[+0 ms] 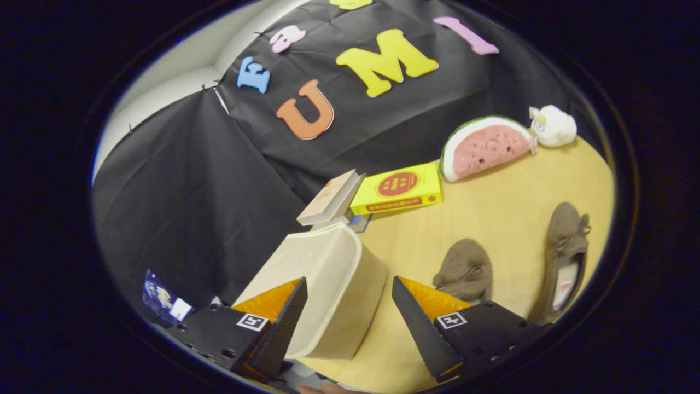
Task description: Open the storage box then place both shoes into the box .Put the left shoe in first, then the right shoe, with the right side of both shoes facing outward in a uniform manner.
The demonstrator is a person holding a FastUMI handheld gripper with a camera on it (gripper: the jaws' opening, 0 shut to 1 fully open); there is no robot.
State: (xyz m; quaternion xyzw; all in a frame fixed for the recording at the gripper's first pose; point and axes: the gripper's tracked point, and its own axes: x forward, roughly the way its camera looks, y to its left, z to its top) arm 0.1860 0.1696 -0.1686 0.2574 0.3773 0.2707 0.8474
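A cream fabric storage box (328,284) with its lid down stands on the wooden table (492,219), between and just ahead of my fingers. My gripper (350,306) is open, its left finger (284,323) against the box's lid side and its right finger (418,328) apart from the box. Two taupe slip-on shoes lie on the table to the right. The nearer shoe (465,271) sits just beyond the right finger, partly hidden by it. The other shoe (566,257) lies farther right with its opening showing.
Beyond the box lie a cream book (331,200) and a yellow box (398,189). A watermelon plush (484,145) and a white plush (553,126) sit at the back by the black cloth wall (186,191).
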